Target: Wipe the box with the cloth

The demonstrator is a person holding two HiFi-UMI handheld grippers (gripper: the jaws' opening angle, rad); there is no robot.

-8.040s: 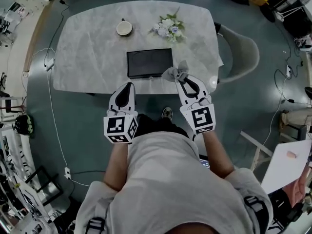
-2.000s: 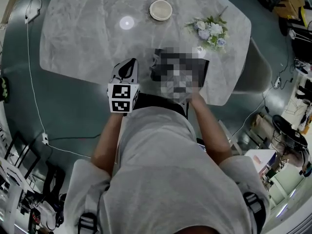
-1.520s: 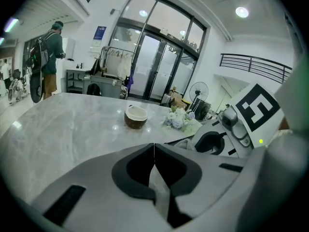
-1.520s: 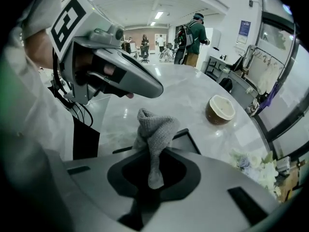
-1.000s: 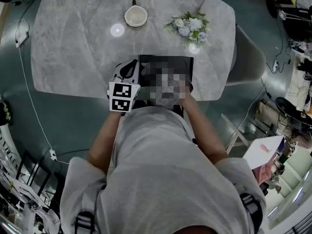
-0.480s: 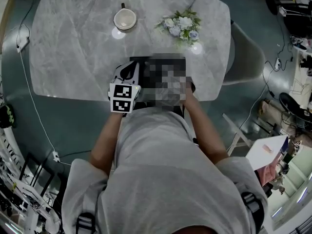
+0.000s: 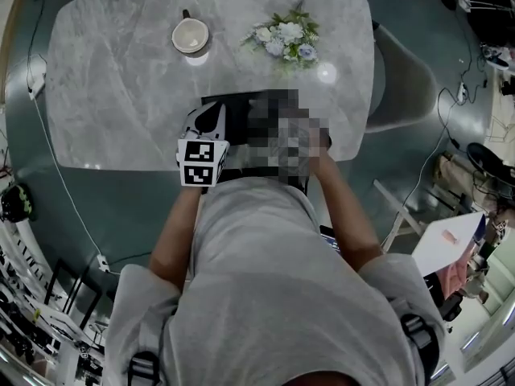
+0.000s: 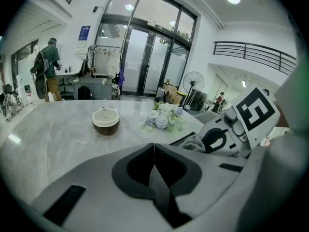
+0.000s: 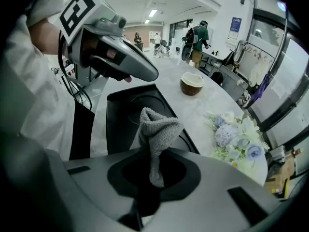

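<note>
The black box [image 9: 130,111] lies flat near the table's front edge, and its far left part [image 7: 229,103] shows in the head view. My right gripper [image 9: 153,158] is shut on the grey knitted cloth [image 9: 157,127], which stands up from the jaws just above the box's surface. A mosaic patch hides this gripper in the head view. In the left gripper view it [image 8: 231,132] shows with the cloth [image 8: 193,141] at its tip. My left gripper [image 7: 211,117] is shut and empty, its tips over the box's near left part. It [image 9: 116,57] hangs above the box in the right gripper view.
A cup [image 7: 190,35] and a flower bouquet [image 7: 282,39] stand further back on the grey marble table [image 7: 105,95]. A chair [image 7: 406,87] stands at the table's right end. People stand far off in the room.
Eight seconds ago both grippers were at the table's near edge; now they are over the box. Within the last second both hands have shifted to the right relative to the table.
</note>
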